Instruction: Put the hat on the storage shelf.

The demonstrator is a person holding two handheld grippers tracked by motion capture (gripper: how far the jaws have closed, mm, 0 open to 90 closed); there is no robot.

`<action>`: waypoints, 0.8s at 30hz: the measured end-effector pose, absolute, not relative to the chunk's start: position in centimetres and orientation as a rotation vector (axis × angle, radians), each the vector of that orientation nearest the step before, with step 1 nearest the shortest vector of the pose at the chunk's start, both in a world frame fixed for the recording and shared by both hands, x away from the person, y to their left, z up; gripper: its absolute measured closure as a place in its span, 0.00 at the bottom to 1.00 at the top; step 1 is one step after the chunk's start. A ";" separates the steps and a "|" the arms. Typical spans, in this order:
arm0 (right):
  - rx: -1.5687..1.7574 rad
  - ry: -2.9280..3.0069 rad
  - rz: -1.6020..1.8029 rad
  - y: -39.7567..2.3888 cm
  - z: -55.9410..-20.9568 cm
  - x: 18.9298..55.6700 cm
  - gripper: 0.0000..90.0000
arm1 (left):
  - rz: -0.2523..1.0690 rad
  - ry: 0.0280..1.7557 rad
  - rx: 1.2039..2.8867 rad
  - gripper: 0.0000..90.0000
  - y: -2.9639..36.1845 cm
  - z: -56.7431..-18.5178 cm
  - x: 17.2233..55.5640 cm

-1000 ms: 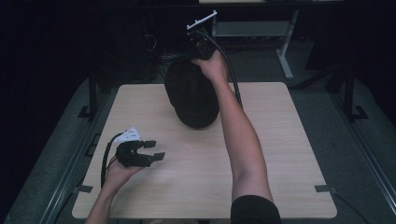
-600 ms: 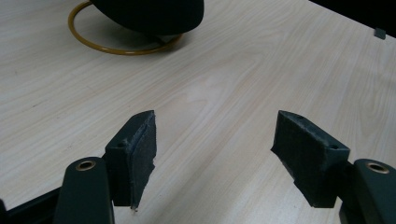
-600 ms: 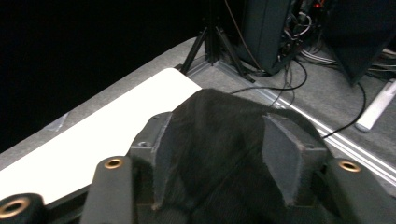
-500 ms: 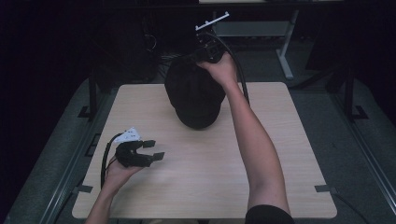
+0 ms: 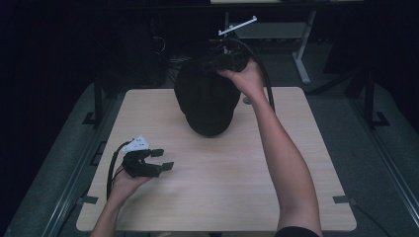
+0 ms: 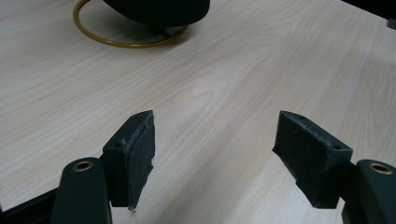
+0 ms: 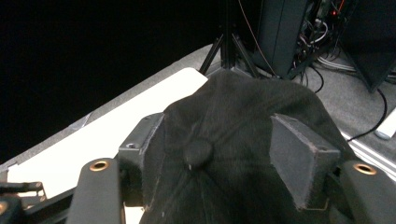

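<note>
A black cap (image 5: 205, 106) sits on a stand with a gold ring base (image 6: 116, 43) at the back middle of the wooden table (image 5: 222, 187). My right gripper (image 5: 205, 65) is at the cap's crown, held from the right side. In the right gripper view the cap (image 7: 233, 107) and its top button lie between the jaws of the right gripper (image 7: 217, 154). These jaws have just been opening, and the pads stand apart around the fabric. My left gripper (image 5: 163, 159) rests low at the table's front left. The left gripper (image 6: 212, 158) is open with only bare wood between its pads.
A white-legged desk (image 5: 301, 49) stands behind the table, with dark equipment and cables (image 7: 322, 42) on the grey floor. The table's edges drop to carpet on both sides. My right forearm (image 5: 286, 163) crosses the table's right half.
My right hand with its gripper has shifted to the right along the cap's top. The left gripper and the cap have stayed put.
</note>
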State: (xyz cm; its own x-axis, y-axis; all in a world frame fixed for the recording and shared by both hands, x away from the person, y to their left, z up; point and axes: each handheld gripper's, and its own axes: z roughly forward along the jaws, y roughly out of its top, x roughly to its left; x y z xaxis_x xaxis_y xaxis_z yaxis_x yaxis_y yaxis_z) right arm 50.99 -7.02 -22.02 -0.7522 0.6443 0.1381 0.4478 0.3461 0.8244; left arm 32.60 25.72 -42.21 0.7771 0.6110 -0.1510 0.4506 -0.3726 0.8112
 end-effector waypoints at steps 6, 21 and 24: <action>0.986 2.389 1.387 -7.8 -21.8 50.1 0.37 | 0.221 0.793 2.030 0.31 25.9 -42.2 32.6; 1.005 2.393 1.422 -9.7 -23.0 49.1 0.32 | 0.227 0.803 2.034 0.31 25.9 -42.3 32.6; 1.020 2.410 1.419 -10.1 -23.4 48.8 0.31 | 0.230 0.803 2.037 0.30 25.9 -42.4 32.6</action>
State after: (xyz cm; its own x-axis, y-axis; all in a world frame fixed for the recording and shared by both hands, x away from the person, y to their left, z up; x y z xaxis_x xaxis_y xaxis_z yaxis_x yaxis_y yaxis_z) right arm 48.79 -10.06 -23.41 -0.7533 0.6293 0.1913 0.4725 0.3154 0.8230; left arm 32.64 25.88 -42.36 0.7713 0.6206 -0.1410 0.4523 -0.3786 0.8075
